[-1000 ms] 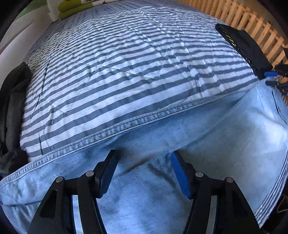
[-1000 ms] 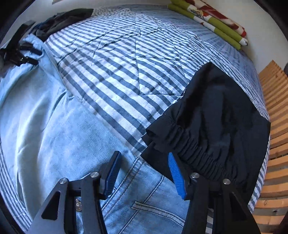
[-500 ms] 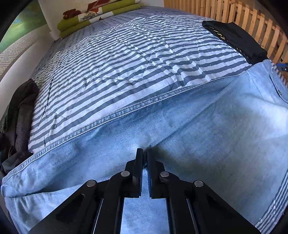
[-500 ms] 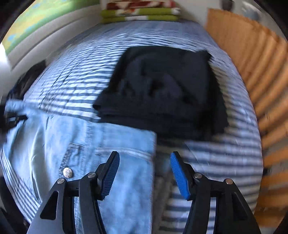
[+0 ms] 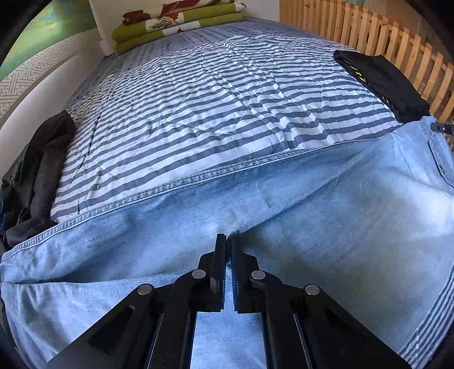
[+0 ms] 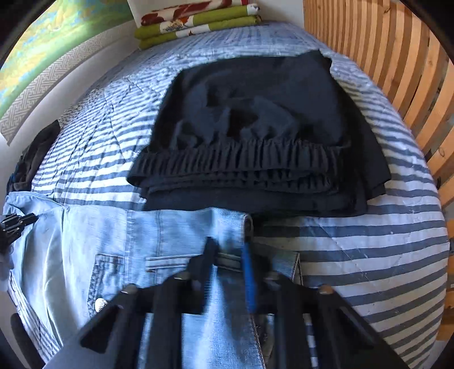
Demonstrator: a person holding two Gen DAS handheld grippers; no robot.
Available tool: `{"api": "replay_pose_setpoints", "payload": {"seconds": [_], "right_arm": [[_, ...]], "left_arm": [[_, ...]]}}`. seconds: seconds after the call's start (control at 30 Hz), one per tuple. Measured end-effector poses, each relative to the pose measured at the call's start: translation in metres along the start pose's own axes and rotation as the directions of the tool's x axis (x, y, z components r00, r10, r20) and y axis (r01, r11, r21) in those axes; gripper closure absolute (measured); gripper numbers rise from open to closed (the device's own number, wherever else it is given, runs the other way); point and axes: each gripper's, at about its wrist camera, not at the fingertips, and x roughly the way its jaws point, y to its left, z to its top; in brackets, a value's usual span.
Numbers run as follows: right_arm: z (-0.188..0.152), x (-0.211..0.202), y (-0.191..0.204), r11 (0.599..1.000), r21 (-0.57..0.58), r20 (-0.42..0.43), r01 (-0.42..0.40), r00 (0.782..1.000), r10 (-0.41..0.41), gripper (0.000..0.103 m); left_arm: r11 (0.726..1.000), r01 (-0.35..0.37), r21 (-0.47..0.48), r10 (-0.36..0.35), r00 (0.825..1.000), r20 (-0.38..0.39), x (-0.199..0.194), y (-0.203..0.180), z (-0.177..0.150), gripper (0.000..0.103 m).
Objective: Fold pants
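Observation:
Light blue jeans (image 5: 312,215) lie across the near end of a striped quilt (image 5: 212,99). My left gripper (image 5: 227,239) is shut on a pinched fold of the leg denim, and the cloth rises in a ridge to the pads. In the right wrist view the jeans' waistband (image 6: 170,235) lies under my right gripper (image 6: 228,252). Its blurred jaws are closing, with the waistband edge between them and a narrow gap left. The left gripper's tip (image 6: 17,224) shows at that view's left edge.
Folded black pants (image 6: 255,127) lie just beyond the waistband, beside a wooden slat rail (image 6: 397,71). A dark heap of clothes (image 5: 37,164) sits at the quilt's left edge. Green patterned folded blankets (image 5: 176,22) rest at the far end against the wall.
The left jaws closed on the leg denim and pulled up a fold. The right gripper rolled, swung from beside the black pants to over the waistband, and its jaws narrowed.

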Motion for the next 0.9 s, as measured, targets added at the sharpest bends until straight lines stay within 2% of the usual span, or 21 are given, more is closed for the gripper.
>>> {"api": "replay_pose_setpoints", "payload": {"seconds": [0.23,0.37,0.53,0.67,0.77,0.8,0.87,0.9], "right_arm": [[-0.032,-0.087,0.016,0.998,0.065,0.115,0.007,0.993,-0.014,0.095],[-0.049,-0.105,0.009,0.995,0.1,0.127,-0.006,0.992,-0.007,0.095],[-0.048,-0.099,-0.002,0.994,0.104,0.082,0.044,0.995,-0.053,0.095],[-0.034,-0.073,-0.007,0.987,0.083,0.022,0.134,0.99,-0.137,0.095],[-0.024,-0.04,-0.01,0.978,0.052,-0.024,0.201,0.98,-0.2,0.095],[-0.022,-0.026,-0.01,0.974,0.031,-0.046,0.226,0.973,-0.224,0.095],[-0.02,-0.005,-0.006,0.962,-0.006,-0.076,0.274,0.959,-0.273,0.095],[-0.02,0.006,-0.004,0.956,-0.024,-0.105,0.293,0.95,-0.294,0.095]], "left_arm": [[1.0,0.01,-0.001,-0.01,0.996,0.092,-0.042,0.003,0.003,0.101],[0.999,-0.023,0.043,0.018,0.995,0.095,-0.042,-0.01,0.012,0.101],[1.0,-0.011,0.015,0.01,0.995,0.099,-0.027,-0.012,0.037,0.101],[1.0,-0.008,0.004,0.008,0.998,0.07,-0.001,-0.016,0.067,0.101],[0.999,-0.015,0.047,0.017,0.999,-0.034,0.039,-0.021,0.075,0.099],[0.998,-0.019,0.058,0.023,0.998,-0.061,0.05,-0.022,0.075,0.095],[0.998,-0.025,0.05,0.028,0.999,-0.042,0.051,-0.022,0.073,0.093],[0.999,-0.017,0.035,0.019,0.999,-0.044,0.049,-0.019,0.074,0.085]]}}
